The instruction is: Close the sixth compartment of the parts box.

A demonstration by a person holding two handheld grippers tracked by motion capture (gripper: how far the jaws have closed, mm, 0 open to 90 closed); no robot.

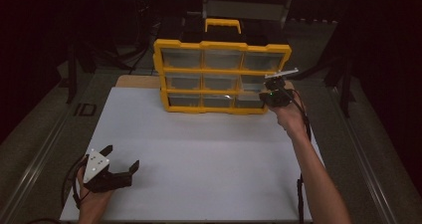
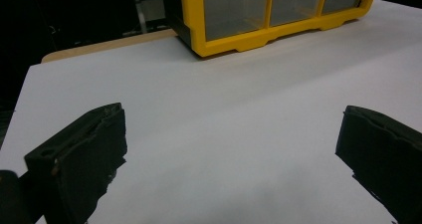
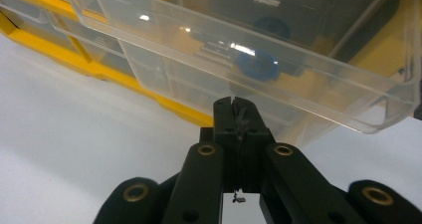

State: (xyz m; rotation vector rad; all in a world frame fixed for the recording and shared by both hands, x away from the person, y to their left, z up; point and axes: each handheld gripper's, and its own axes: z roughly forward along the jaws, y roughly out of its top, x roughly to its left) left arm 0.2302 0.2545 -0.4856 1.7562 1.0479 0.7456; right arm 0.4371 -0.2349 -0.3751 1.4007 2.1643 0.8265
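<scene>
a: where's the right gripper?

b: centre bottom of its own view, jaws pressed together, tip just under a pulled-out clear drawer of the yellow organizer; contact unclear.

a: and the left gripper?

b: lower left of the high view, 2 jaws wide apart, empty, over the white table.

This looks like a lab or workshop set up for recording, not a home. A white table stands in a dark room, lit from above, with black stands and cables at its edges and a grey floor around it. At the table's far side sits a yellow parts organiser with a carry handle and 9 clear drawers in 3 rows of 3, the kind used for small hardware. One drawer holds a small blue part.
</scene>
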